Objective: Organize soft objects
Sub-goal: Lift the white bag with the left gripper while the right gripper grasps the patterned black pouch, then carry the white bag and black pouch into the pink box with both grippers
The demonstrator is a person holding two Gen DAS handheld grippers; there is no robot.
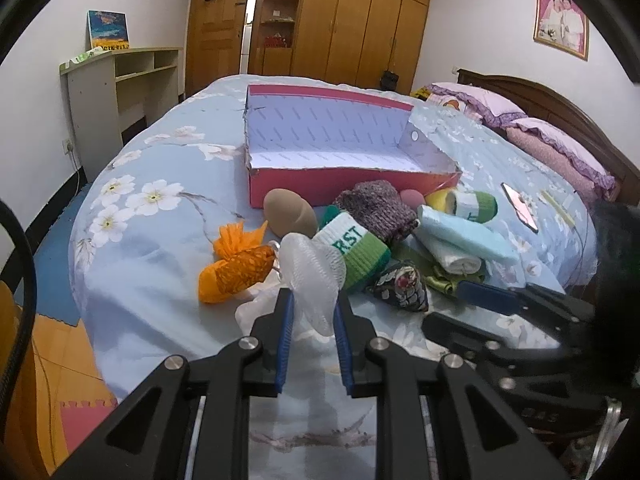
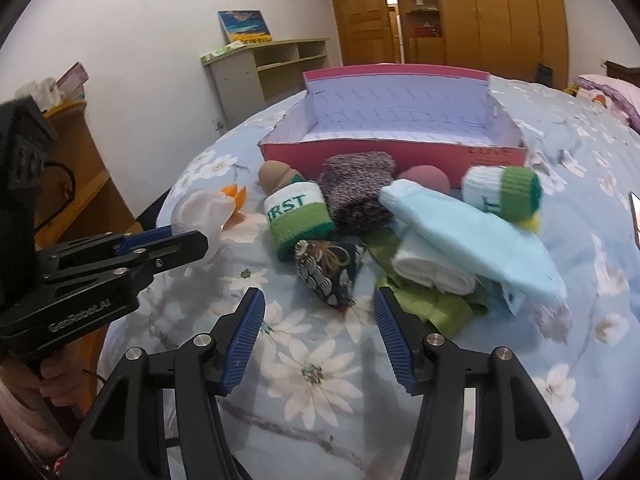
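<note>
Both tongs are mine: my left gripper [image 1: 313,312] is clamped on the white mesh puff [image 1: 310,276], near the pink box [image 1: 340,188]; my right gripper [image 2: 320,320] stands apart above the flowered bedcover [image 2: 312,372].

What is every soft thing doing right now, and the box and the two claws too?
Left claw: shut on the white mesh pouf.
Right claw: open, holding nothing.
Pink box: open, looks empty.
Green-and-white sock roll: rolled up, lying on the bed.
Purple knit sock: bundled, in the pile.
Light blue cloth: folded, resting on the white towel roll.
</note>
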